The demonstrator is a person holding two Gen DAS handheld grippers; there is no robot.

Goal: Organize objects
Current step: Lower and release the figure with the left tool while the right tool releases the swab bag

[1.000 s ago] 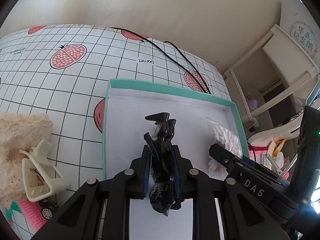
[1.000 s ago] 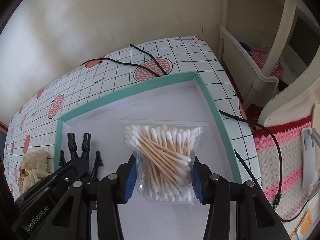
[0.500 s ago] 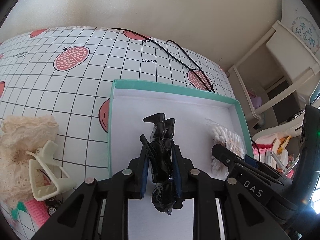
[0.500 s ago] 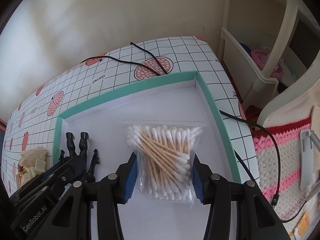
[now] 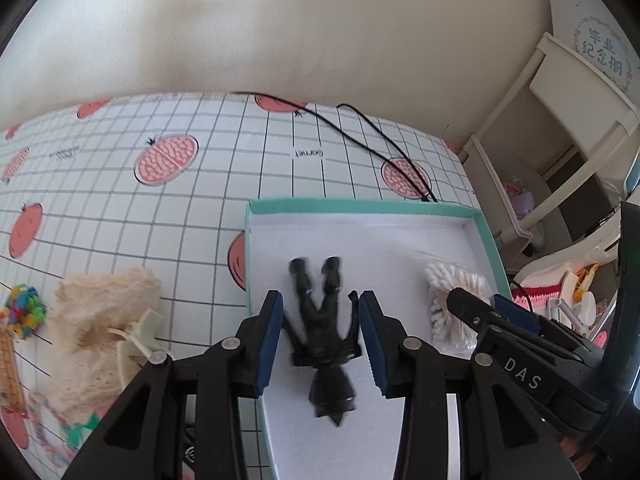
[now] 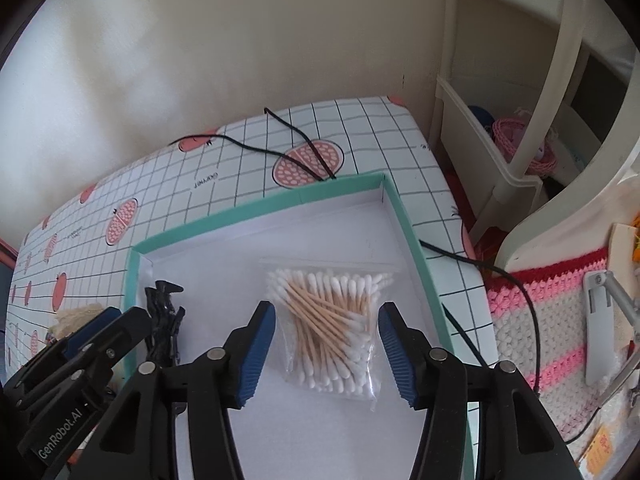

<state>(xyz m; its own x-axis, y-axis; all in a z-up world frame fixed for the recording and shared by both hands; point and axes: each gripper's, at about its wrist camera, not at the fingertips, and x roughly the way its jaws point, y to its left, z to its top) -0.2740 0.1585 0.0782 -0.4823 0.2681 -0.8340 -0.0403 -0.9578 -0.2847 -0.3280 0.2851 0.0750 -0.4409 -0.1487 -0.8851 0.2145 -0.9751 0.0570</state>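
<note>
The small black plastic figure (image 5: 322, 336) and clear bag of cotton swabs (image 6: 334, 330) lie inside the shallow teal-rimmed white box (image 5: 360, 203). Left gripper (image 5: 320, 334) and right gripper (image 6: 327, 350) gape, holding nothing. Release looks done; next, withdraw toward the cream hair claw (image 5: 136, 338) outside the box.

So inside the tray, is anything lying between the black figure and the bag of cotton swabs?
No. In the left wrist view only bare white tray floor separates the black figure from the cotton swab bag.
</note>
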